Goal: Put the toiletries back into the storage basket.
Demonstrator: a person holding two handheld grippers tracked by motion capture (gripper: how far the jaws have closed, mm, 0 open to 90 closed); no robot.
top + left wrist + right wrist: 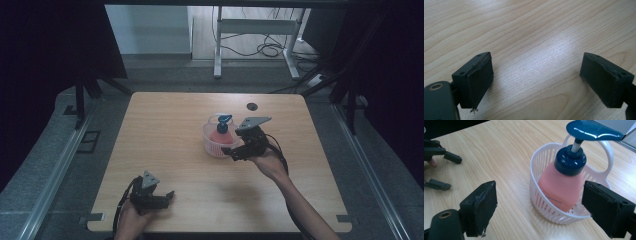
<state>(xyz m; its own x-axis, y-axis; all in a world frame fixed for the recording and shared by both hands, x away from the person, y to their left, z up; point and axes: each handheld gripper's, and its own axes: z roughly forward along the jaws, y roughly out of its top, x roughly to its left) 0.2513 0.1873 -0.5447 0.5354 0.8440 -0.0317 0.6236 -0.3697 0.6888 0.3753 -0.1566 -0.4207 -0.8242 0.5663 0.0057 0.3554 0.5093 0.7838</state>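
Lab/test room: black curtains (45,45), metal rails (55,170), floor cables (265,49).

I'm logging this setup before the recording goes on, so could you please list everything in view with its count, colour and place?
table: one, light wood, centre of the high view.
basket: one, white slotted plastic with a loop handle, right of the table's centre.
pump bottle: one, pink with a dark blue pump, upright inside the basket.
round hole: one, dark, near the table's far edge.
desk frame: one, white, on the floor beyond the table, with cables.
left gripper: one, black, jaws open, near the front edge.
right gripper: one, black, jaws open, beside the basket.
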